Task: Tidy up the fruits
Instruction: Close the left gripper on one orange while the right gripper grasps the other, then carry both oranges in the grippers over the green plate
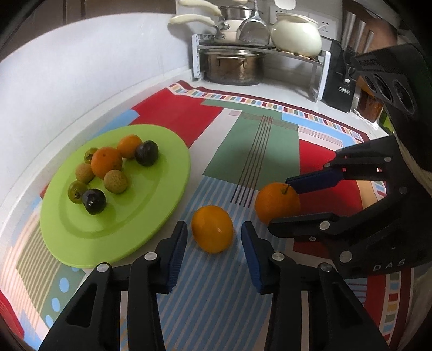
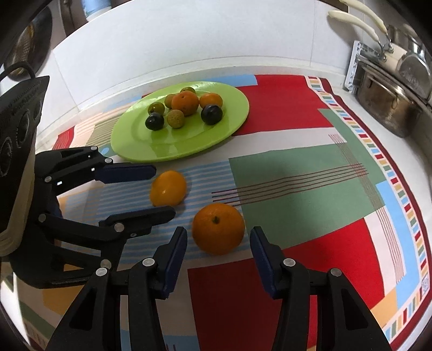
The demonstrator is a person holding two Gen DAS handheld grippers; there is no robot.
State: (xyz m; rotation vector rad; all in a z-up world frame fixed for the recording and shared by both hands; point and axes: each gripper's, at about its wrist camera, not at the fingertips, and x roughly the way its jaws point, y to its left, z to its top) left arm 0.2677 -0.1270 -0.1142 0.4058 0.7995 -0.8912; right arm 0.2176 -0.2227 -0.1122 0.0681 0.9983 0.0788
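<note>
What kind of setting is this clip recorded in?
Most likely a home kitchen counter: stacked pots on a metal rack, a cream pot, and wall sockets behind a patterned mat holding a green plate of fruit.

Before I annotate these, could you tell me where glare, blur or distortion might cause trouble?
Left wrist view: fisheye bends the counter edge; a small highlight on the smooth orange; dark vignette in the corners. Right wrist view: glossy reflections on the green plate; the same smooth orange looks slightly soft.
</note>
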